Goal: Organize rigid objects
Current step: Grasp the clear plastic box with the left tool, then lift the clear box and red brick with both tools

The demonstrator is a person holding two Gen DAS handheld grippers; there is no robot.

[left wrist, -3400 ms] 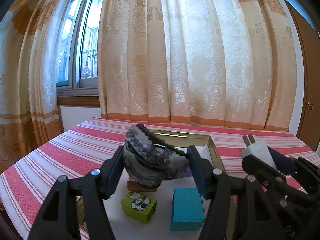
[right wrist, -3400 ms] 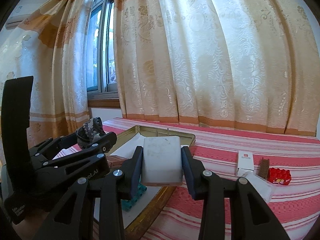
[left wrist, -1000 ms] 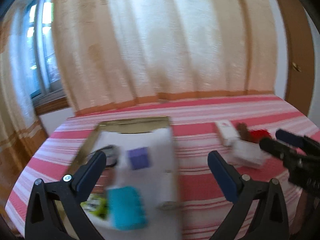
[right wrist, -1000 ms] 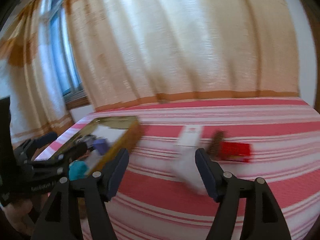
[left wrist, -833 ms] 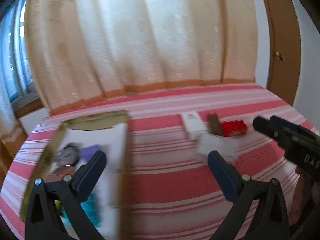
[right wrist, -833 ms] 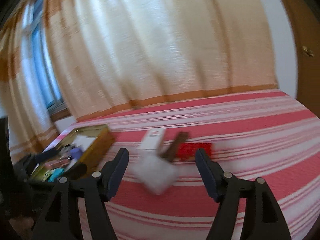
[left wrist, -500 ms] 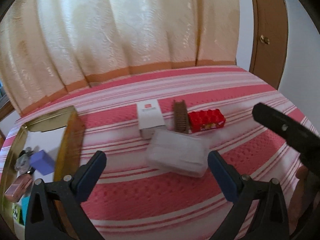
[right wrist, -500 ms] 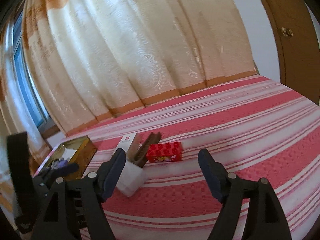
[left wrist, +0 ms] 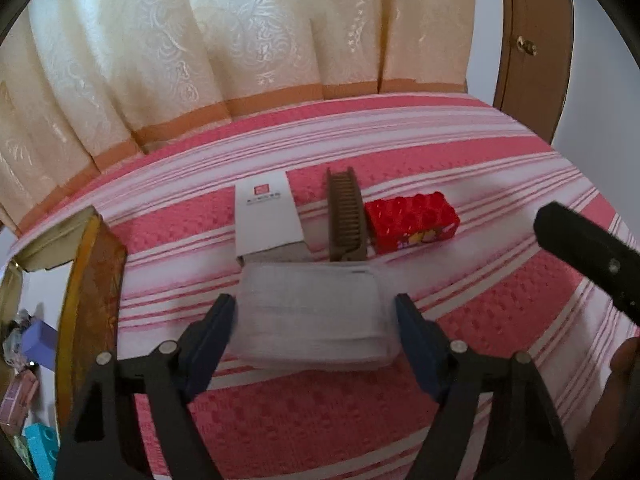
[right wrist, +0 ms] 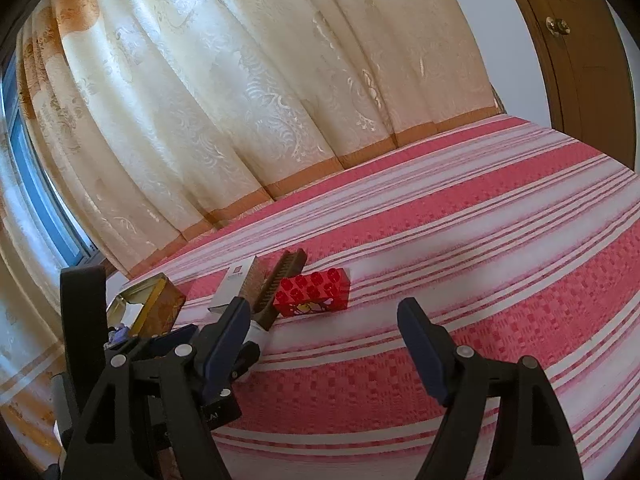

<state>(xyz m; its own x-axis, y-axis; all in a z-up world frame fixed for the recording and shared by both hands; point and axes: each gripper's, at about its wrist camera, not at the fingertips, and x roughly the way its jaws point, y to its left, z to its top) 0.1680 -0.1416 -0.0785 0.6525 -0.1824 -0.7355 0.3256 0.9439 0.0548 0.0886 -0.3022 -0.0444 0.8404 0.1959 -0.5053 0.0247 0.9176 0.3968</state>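
The left gripper (left wrist: 316, 316) had just been closing, its fingers (left wrist: 218, 324) flanking the white box (left wrist: 312, 316) on the striped table (left wrist: 480, 280); whether they pressed it I could not tell. Beyond lay a card (left wrist: 266, 218), comb (left wrist: 346, 220) and red brick (left wrist: 412, 222). Only the right wrist view showed the right gripper (right wrist: 324, 340), fingers spread and empty.

Translucent white rectangular case (left wrist: 314, 316): flat on striped worktop, between left claw (left wrist: 316, 334) pads. White carton (left wrist: 267, 218): flat, just behind case. Brown comb (left wrist: 345, 220): on edge, between carton and red studded brick (left wrist: 412, 222). Gold tin tray (left wrist: 86, 300): far left, holding small items
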